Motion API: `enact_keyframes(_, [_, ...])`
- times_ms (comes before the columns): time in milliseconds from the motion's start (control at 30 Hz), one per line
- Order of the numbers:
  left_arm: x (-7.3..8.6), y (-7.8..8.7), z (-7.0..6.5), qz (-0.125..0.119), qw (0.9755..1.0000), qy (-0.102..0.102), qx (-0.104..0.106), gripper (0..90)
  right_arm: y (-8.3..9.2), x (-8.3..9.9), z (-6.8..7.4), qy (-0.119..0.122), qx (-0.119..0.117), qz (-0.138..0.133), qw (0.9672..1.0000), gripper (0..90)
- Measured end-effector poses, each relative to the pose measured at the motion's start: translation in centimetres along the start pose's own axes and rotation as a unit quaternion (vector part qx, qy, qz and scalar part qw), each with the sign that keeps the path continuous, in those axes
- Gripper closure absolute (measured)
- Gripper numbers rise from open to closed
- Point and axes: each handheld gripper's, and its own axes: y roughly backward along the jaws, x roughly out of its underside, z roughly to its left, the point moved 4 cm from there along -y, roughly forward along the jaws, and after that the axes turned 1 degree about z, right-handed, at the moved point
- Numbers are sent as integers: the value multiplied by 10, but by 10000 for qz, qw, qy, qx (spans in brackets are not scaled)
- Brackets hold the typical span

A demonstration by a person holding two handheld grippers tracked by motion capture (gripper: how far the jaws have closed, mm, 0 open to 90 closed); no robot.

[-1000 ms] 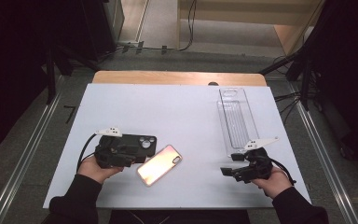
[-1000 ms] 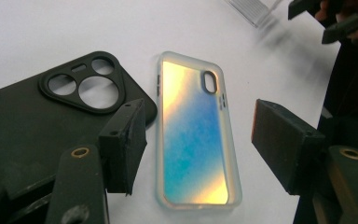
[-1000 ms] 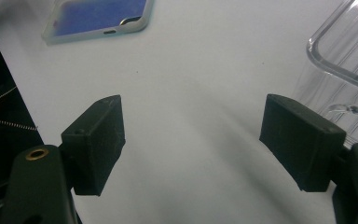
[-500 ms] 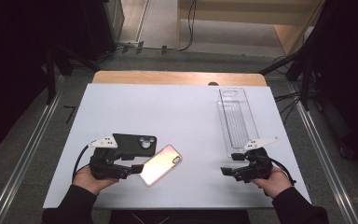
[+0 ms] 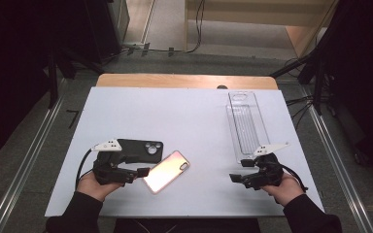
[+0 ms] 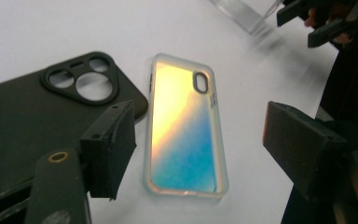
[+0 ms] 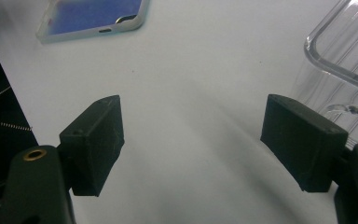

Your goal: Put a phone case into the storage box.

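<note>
High view: black case (image 5: 138,150) beside iridescent case (image 5: 166,171)

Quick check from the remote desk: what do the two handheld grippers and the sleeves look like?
Both the left gripper and right gripper are black, with blocky rectangular jaw pads, brass-coloured screw holes, a pale three-cornered top plate and a trailing black cable. The sleeves are black.

Bare table (image 5: 199,121) between cases (image 5: 166,171) and tray (image 5: 245,124)

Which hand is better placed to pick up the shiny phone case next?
The left. The left hand-held gripper is open right at the iridescent phone case. The right hand-held gripper is open too, but far off, near the clear tray.
</note>
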Motion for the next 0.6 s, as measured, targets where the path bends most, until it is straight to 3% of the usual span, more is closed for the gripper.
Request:
enact_keyframes(233, [-8, -13, -6, 8, 10000, -61, 45, 218, -1, 0, 2, -4, -9, 28, 10000, 195])
enact_keyframes(467, [-13, -32, -12, 220, 9996, -99, -149, 0, -1, 1, 2, 28, -12, 31, 10000, 195])
enact_keyframes(600, [-17, -39, -14, 266, 9994, -175, -137, 0, -1, 1, 2, 29, -8, 40, 10000, 195])
